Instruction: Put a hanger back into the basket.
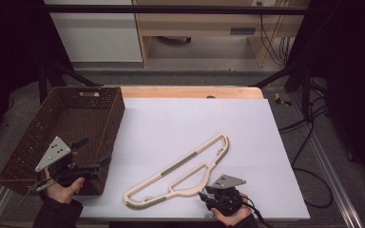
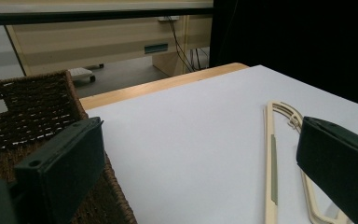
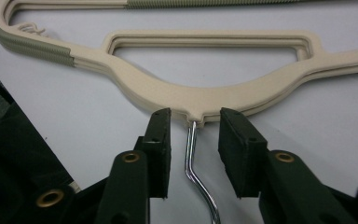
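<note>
A white sheet (image 1: 180,128) covers most of a wooden table (image 1: 190,91). At its left edge stands a brown woven basket (image 1: 100,102); behind the table are pale wooden cabinets (image 1: 209,21), and loose cables (image 1: 309,137) trail over the floor on the right.

A cream clothes hanger (image 1: 190,161) lies flat on the sheet, right of the basket, running from lower left up to the right. In the high view its metal hook (image 3: 193,154) is hidden under the right hand's tool. The left gripper view cuts off the hanger's near end.

The left gripper (image 1: 91,153) hangs over the basket's near right corner, jaws spread wide with nothing between them. The right gripper (image 3: 193,140) sits at the sheet's front edge, at the middle of the hanger. Its jaws are partly closed, one on each side of the hook where it joins the hanger; a gap shows on both sides, so the pads are not pressing on the wire.
</note>
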`<state>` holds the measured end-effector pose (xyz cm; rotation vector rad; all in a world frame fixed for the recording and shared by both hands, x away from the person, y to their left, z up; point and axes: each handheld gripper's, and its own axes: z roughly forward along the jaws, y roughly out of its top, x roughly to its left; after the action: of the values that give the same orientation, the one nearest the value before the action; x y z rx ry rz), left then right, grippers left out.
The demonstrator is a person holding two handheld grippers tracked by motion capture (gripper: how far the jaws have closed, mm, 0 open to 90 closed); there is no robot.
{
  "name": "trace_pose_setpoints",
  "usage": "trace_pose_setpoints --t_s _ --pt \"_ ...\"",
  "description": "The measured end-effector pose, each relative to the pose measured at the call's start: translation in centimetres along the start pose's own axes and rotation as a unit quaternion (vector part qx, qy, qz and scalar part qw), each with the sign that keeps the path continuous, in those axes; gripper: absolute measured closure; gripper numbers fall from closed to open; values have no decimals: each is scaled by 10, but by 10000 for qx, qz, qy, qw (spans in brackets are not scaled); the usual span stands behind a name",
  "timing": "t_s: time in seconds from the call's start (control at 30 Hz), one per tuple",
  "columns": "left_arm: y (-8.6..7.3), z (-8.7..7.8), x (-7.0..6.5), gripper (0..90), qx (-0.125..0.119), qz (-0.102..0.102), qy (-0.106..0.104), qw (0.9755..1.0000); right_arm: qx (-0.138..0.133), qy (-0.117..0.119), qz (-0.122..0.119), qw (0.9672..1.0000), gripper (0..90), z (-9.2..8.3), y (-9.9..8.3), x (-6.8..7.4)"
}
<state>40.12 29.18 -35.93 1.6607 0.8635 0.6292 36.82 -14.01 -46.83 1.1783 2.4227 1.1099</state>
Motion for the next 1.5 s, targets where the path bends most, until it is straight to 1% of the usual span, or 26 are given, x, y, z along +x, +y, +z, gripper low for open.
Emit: trace_pose_setpoints --t_s 0.07,0.1,0.23,0.3,0.37,0.47,0.57,0.8,0.87,0.9,0.93,0.97,1.0,1.07,1.1,1.13,1.17,1.2,1.27,1.3,1.33,1.37,1.4,1.43,1.47,1.5 --pt "0 1 -1 11 10 2 -11 10000 46 38 -24 10000 692 1 -1 0" --pt "-1 1 -1 11 19 9 -11 10000 124 22 84 9999 729 3 -2 1" --pt "-1 3 -3 11 37 18 -36 10000 172 47 142 9997 791 5 -3 1" --pt "-1 4 -4 11 53 44 -46 10000 195 51 76 9998 804 6 -4 0" --pt "-1 5 -6 11 81 79 -78 9999 245 69 204 9995 849 6 -4 1" --pt "-1 7 -8 11 94 89 -103 9999 230 52 173 9996 862 6 -4 0" --pt "-1 9 -12 11 131 123 -128 9998 171 93 335 9992 877 5 -4 -1" --pt "-2 14 -19 14 160 154 -187 9996 79 75 350 9993 884 2 -2 -1" --pt "-2 16 -23 16 166 181 -226 9994 60 43 334 9994 887 1 -1 -2" --pt "-2 19 -29 16 203 223 -289 9991 85 12 427 9990 888 -1 0 0" --pt "-2 19 -29 17 203 223 -289 9991 85 12 427 9990 888 -1 0 0" --pt "-3 25 -37 19 285 297 -397 9984 40 2 345 9994 889 -1 1 -1" --pt "-3 25 -37 18 285 297 -397 9984 40 2 345 9994 889 -1 1 -1" --pt "-5 30 -45 18 378 370 -486 9974 61 -14 419 9991 890 -2 3 1" --pt "-6 35 -52 18 452 446 -559 9964 69 -31 318 9995 891 -3 3 0" --pt "-6 35 -52 18 452 446 -559 9964 73 -28 315 9995 891 -3 3 0" --pt "-8 40 -60 17 562 547 -632 9949 88 -36 330 9994 891 -3 4 0" --pt "-8 40 -60 17 562 547 -632 9949 88 -36 330 9994 891 -3 4 0" --pt "-9 45 -68 18 656 604 -725 9934 106 -59 309 9995 892 -4 5 1" --pt "-10 48 -74 19 722 636 -784 9923 93 -28 349 9993 892 -4 5 1" --pt "-11 51 -79 19 777 679 -839 9911 82 -62 264 9996 892 -4 6 0" --pt "-13 57 -88 21 890 726 -959 9887 98 -70 184 9998 893 -5 7 0" --pt "-13 57 -88 22 890 726 -959 9887 98 -70 184 9998 893 -5 7 0" --pt "-15 64 -98 22 1032 806 -1069 9856 136 -67 174 9997 893 -6 8 1" --pt "-15 64 -98 21 1032 806 -1069 9856 136 -67 174 9997 893 -6 8 1" --pt "-19 73 -111 21 1254 949 -1197 9803 122 -140 221 9996 893 -5 10 3"
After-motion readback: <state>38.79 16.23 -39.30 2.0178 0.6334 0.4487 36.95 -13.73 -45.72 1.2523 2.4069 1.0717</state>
